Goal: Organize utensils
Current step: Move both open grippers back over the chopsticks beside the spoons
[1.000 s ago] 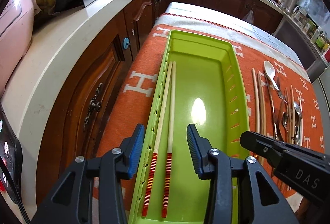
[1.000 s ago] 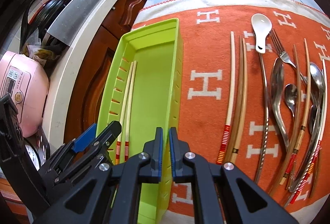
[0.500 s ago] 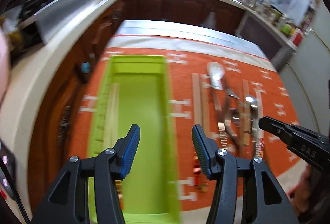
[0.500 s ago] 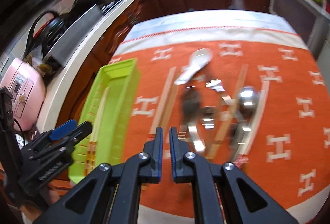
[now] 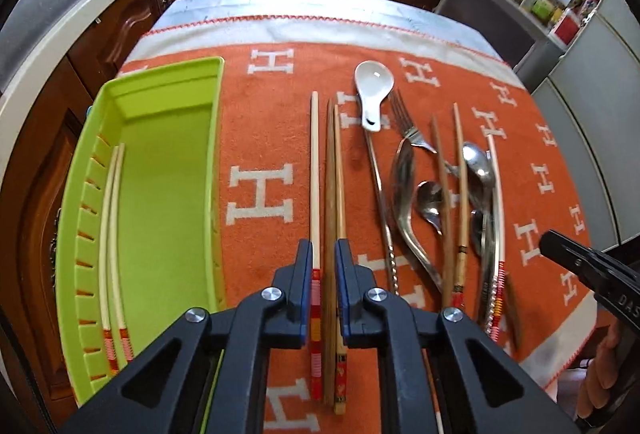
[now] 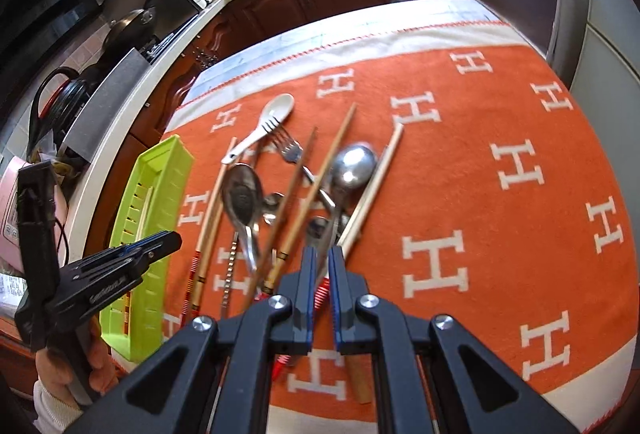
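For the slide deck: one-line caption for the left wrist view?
Left gripper closing around chopsticks on the orange cloth, green tray alongside holding one pair.

Left wrist view: looks down and forward along left gripper, close above orange cloth; green tray at left, utensil row right of centre.
Right wrist view: same steep angle along right gripper, angled leftward, further right over cloth.
Shared: tray, white spoon, far counter.
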